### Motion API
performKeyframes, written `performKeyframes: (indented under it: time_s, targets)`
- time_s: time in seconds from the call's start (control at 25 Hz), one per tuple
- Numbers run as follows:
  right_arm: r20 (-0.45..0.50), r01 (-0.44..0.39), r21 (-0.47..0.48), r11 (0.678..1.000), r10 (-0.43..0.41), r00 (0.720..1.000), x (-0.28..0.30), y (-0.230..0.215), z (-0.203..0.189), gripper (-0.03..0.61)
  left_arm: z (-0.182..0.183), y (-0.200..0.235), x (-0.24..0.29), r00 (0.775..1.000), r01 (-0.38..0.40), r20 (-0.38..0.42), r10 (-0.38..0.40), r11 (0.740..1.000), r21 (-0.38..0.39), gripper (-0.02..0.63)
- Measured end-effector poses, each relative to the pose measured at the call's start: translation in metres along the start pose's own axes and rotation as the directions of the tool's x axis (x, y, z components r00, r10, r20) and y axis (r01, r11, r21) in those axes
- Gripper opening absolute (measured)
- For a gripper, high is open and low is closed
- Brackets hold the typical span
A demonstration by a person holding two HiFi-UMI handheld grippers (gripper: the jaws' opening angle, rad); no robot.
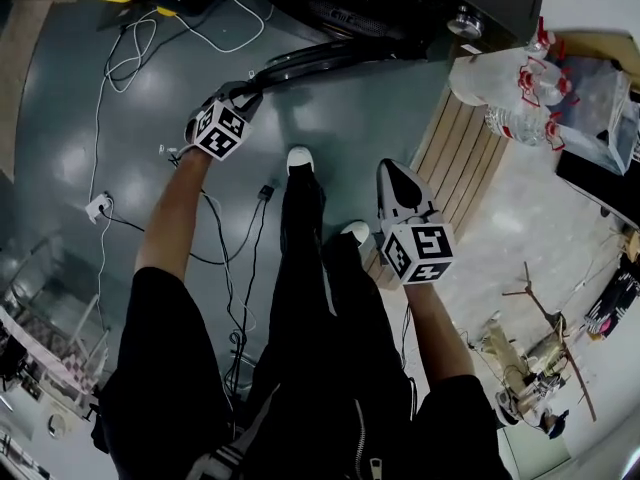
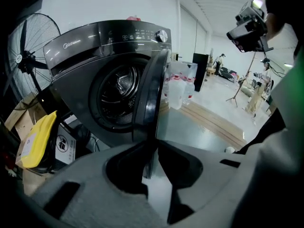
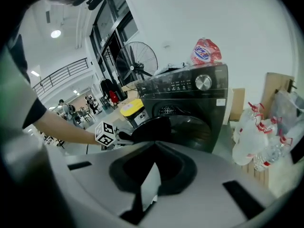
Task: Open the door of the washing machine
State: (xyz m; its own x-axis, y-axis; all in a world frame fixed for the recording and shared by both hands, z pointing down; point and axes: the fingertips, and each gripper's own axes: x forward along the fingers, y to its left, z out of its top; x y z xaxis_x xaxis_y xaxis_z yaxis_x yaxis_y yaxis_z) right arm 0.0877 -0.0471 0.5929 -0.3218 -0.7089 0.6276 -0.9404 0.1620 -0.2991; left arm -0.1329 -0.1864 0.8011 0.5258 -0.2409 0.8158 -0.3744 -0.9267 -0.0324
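The dark washing machine (image 1: 400, 8) stands at the top of the head view. Its round door (image 2: 152, 89) is swung partly open and shows the drum (image 2: 118, 94). My left gripper (image 2: 151, 144) has its jaws closed around the door's free edge, which runs up between them. The head view shows it at the door's tip (image 1: 245, 96), and the right gripper view shows its marker cube (image 3: 107, 134) beside the door (image 3: 152, 129). Lower right, near my knee, my right gripper (image 1: 390, 168) hangs apart from the machine. Its jaw tips meet (image 3: 155, 145) with nothing between them.
A standing fan (image 2: 28, 61) and a yellow container (image 2: 35, 139) are left of the machine. Bagged water bottles (image 1: 510, 93) sit on a wooden platform (image 1: 460, 153) to its right. Cables (image 1: 105, 208) trail over the grey floor. My shoes (image 1: 300, 158) stand before the machine.
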Motion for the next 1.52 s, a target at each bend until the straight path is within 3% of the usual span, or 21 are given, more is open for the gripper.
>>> performKeyframes:
  time_s: [0.4,0.84,1.24,1.52]
  targets:
    - [0.025,0.029,0.029,0.999,-0.029,0.999,-0.058,-0.005,-0.045,0.003,-0.011,-0.106,-0.010,0.998,0.017,0.054,-0.011,0.994,-0.106,0.071]
    - [0.058,0.124,0.093,0.988,-0.130,0.990,-0.134,-0.039,-0.088,0.003,0.013,-0.227,-0.006,0.992,0.041,0.127,-0.013,0.975,-0.221,0.075]
    - [0.075,0.222,0.168,0.961,-0.237,0.969,-0.187,-0.078,-0.111,0.003,0.058,-0.334,0.019,0.979,0.153,0.173,-0.106,0.944,-0.291,0.103]
    - [0.082,0.267,0.206,0.941,-0.288,0.954,-0.212,-0.095,-0.118,0.003,0.093,-0.400,0.043,0.946,0.303,0.195,-0.260,0.924,-0.232,0.110]
